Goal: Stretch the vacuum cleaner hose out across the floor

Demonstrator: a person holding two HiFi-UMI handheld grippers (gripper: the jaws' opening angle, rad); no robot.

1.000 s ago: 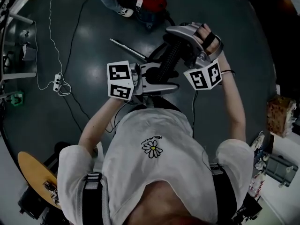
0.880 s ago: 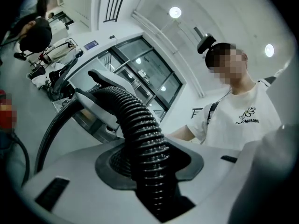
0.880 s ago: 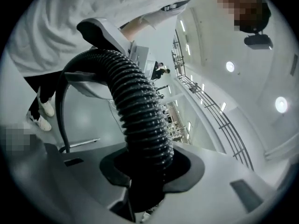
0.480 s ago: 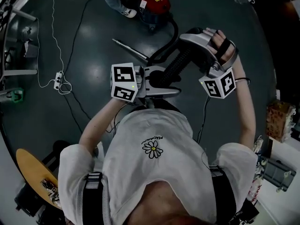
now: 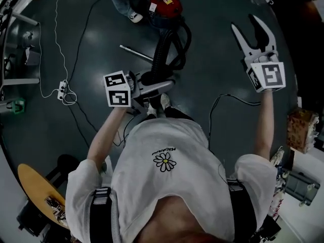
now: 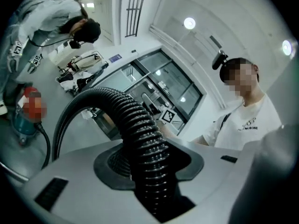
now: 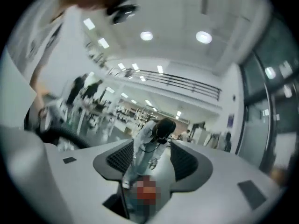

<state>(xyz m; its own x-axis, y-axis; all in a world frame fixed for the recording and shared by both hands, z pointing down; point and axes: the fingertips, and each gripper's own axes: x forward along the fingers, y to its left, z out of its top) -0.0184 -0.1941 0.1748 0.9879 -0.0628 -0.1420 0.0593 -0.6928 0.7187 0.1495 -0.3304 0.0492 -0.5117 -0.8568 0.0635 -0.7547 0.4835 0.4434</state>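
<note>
The black ribbed vacuum cleaner hose (image 5: 163, 47) leaves the red canister vacuum cleaner (image 5: 164, 4) on the dark grey floor (image 5: 217, 80), loops beside it and rises into the left gripper (image 5: 164, 86), whose jaws clamp it as they did a second ago. The right gripper (image 5: 246, 24) gripped the hose then too — it has let go and swung out to the right, its jaws just opened wide, nothing between them. The left gripper view shows the hose's close ridges arching up from the pads. The right gripper view looks past its spread jaws at a standing person (image 7: 150, 139) — the head view catches only a shoe (image 5: 134, 16).
</note>
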